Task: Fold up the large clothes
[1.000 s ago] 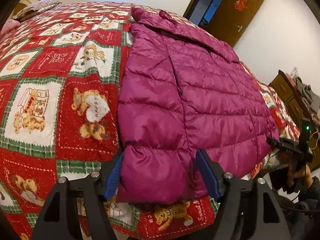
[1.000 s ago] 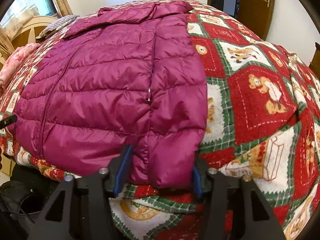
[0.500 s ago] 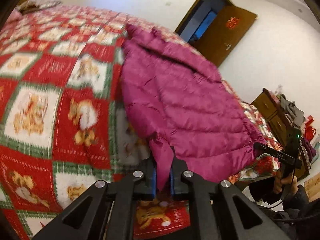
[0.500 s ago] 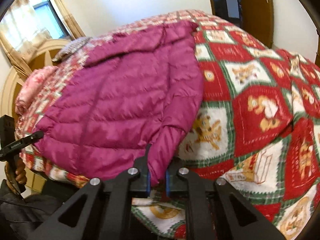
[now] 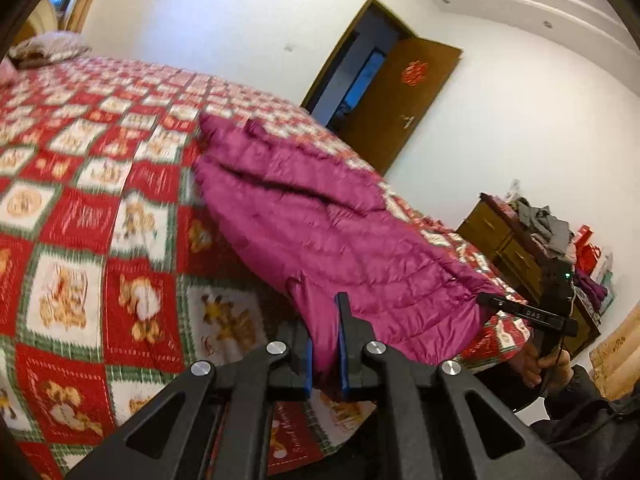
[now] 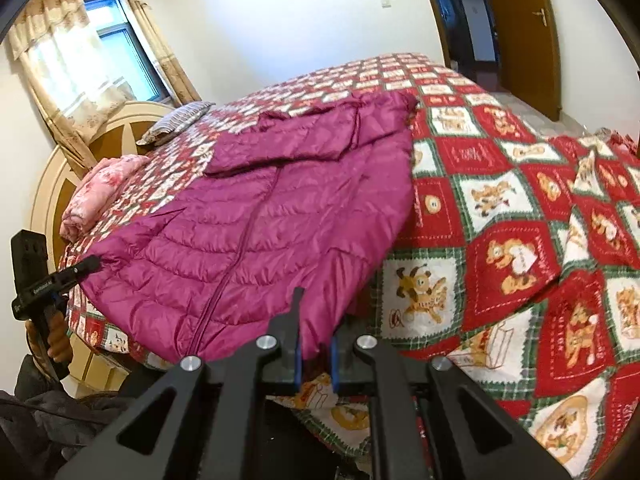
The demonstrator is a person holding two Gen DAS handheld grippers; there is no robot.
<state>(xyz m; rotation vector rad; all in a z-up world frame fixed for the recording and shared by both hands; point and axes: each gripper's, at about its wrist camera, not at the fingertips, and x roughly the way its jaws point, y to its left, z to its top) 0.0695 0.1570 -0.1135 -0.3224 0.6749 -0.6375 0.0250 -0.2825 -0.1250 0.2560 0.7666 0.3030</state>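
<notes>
Bedroom with white walls; big bed (image 6: pixel 500 200) under a red, white and green checked quilt with teddy-bear prints carries everything. Left gripper (image 5: pixel 323 344) pinched tight on the hem corner of the magenta quilted puffer jacket (image 5: pixel 320 224), fabric squeezed between its blue pads, corner lifted off the quilt at the near bed edge. Right gripper (image 6: pixel 314 354) clamped the same way on the other hem corner (image 6: pixel 280 216), blue pads pressing the fabric; its jaws have just been closing, fabric between them. Jacket hem raised along the near edge, rest of jacket lies flat toward the bed's middle, collar and folded-in sleeve at the far end. Each view shows the other gripper, hand on its handle, biting the opposite hem corner. Around: striped grey pillow (image 6: pixel 176 122) and rolled pink floral blanket (image 6: pixel 100 192) at the headboard end; round cream and brown headboard (image 6: pixel 64 160); curtained window (image 6: pixel 100 52) behind. Brown wooden door (image 5: pixel 396 108) stands open past the far edge. Wooden dresser (image 5: pixel 508 248) piled with grey clothes beside the bed. Quilt bare elsewhere around jacket.
</notes>
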